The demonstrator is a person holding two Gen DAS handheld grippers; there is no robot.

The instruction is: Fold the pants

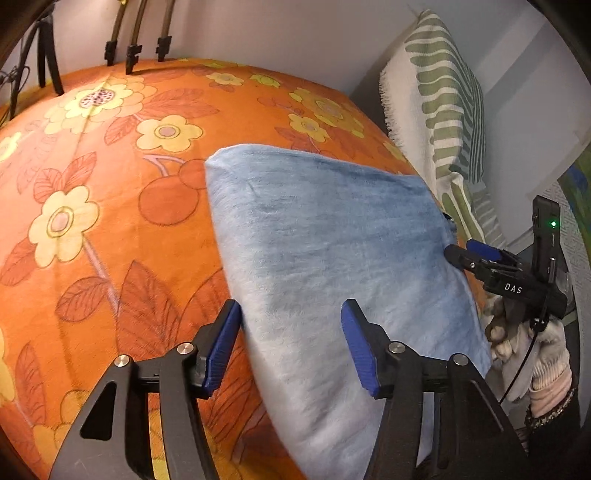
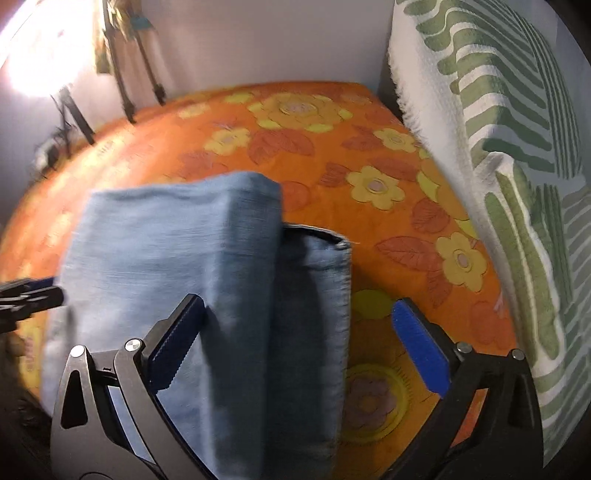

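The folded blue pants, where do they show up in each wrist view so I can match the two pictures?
Left wrist view: the folded blue pants fill the centre and lower right, running down between the gripper's fingers.
Right wrist view: the pants lie centre-left, reaching the bottom edge.
Shared landmark: the green-and-white striped cloth along the right edge of the orange flowered cover.

This is a room in a home, most likely a bedroom. A bed (image 1: 110, 229) fills most of both views, spread with an orange cover printed with large yellow flowers and red leaves. Beside the bed, along one edge, stands something draped in a fringed cream throw with green stripes (image 2: 491, 155). A plain white wall (image 1: 277, 33) runs just behind the bed's far edge. Against that wall, at the bed's far corner, rest the thin dark legs of tripod stands (image 1: 133, 55), with cables trailing near them.
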